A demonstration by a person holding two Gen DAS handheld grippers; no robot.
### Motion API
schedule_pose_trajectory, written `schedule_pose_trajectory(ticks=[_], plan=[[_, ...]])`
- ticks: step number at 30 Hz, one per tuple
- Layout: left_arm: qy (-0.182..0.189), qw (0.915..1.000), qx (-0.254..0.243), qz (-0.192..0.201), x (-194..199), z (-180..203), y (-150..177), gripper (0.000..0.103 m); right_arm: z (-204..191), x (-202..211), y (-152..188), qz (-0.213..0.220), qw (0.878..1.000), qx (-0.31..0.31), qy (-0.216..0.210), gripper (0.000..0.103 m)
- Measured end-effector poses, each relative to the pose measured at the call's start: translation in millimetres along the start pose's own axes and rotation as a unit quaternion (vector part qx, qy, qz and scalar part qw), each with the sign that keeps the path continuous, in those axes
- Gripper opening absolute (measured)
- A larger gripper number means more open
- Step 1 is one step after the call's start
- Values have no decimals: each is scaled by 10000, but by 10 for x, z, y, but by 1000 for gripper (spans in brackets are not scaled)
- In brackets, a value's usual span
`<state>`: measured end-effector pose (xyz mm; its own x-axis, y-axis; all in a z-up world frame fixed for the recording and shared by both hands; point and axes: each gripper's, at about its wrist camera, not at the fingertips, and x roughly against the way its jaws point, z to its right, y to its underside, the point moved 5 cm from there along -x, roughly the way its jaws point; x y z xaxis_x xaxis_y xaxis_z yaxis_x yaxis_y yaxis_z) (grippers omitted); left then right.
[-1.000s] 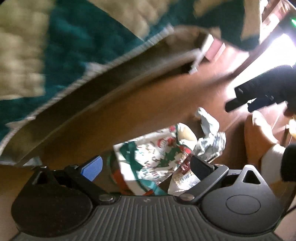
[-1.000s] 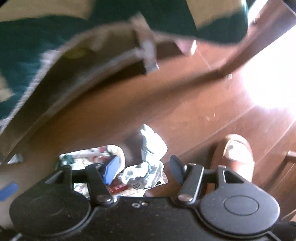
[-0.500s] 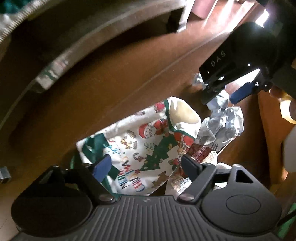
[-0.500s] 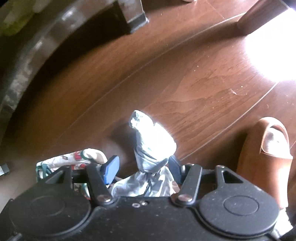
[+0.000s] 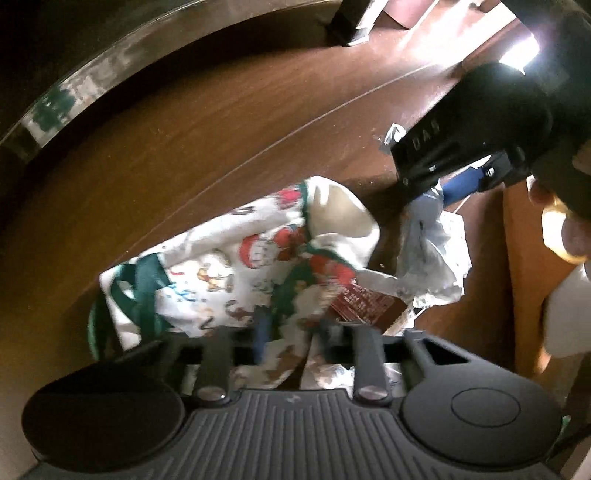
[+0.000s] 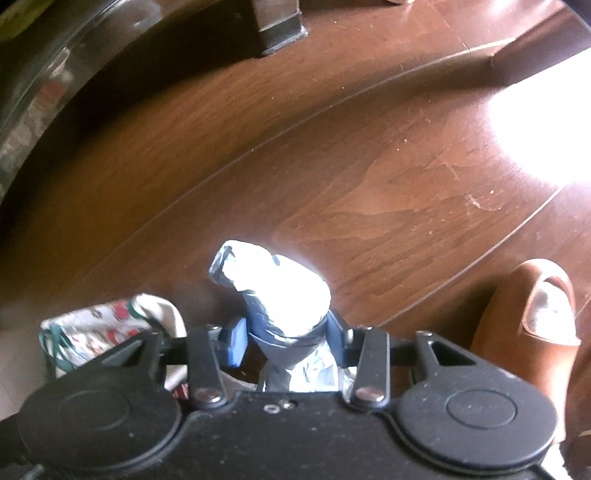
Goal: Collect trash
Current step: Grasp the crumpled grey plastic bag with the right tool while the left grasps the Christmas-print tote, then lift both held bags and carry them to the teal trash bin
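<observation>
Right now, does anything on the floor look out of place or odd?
Yes. A Christmas-print cloth bag lies crumpled on the wood floor, with a crumpled silvery wrapper and a red-brown packet beside it. The right tool is closed around the wrapper.

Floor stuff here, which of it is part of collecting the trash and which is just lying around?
Part of the job:
- Christmas bag, pinched by the left gripper
- crumpled plastic, clamped in the right gripper
- red wrapper at the bag's mouth

Just lying about:
- brown shoe
- furniture leg
- wood floor
</observation>
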<state>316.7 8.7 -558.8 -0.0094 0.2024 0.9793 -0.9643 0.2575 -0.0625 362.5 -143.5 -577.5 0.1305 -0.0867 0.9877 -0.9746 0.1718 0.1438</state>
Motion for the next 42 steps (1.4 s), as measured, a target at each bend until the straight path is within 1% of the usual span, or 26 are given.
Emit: schedule_pose_trajectory(ticks=[2,4,6,11,13,15,18,22,25,29,35,39,42], plan=[[50,10000,-38,31,25,12,-13,8,-45,90,31,60,9999,82,31,41],[66,10000,33,59,78,-25,-26,6,-82,211,45,99,9999,72,33,41],[75,9997,239,70,164,-46,-62,5,-119,337,76,140,9998,128,28,41],[17,9986,459,268,510,-109,-57,3,-179,783,173,319,9994,125,-44,40],[-24,9969,710,339,702,-120,-59,3,-178,991,195,389,9991,105,-87,40],[38,9938,1015,449,889,-127,-42,3,-162,1183,239,477,9986,170,-149,40],[77,9894,1293,651,1223,-130,-24,3,-137,1513,338,696,9969,269,-265,40],[54,9854,1430,926,1702,-52,43,2,-47,2014,518,959,9938,334,-462,40],[82,9808,1573,1149,2030,-5,117,2,38,2377,657,1166,9905,381,-627,40],[89,9741,1744,1437,2464,148,196,2,141,2847,877,1436,9847,525,-833,40],[46,9675,1736,1839,3199,377,356,2,223,3606,1319,2019,9667,1004,-1214,40],[51,9641,1566,2144,3713,624,379,2,266,4217,1548,2528,9473,1332,-1448,40],[76,9617,1409,2349,4058,854,342,2,380,4693,1686,3052,9297,1544,-1366,39]])
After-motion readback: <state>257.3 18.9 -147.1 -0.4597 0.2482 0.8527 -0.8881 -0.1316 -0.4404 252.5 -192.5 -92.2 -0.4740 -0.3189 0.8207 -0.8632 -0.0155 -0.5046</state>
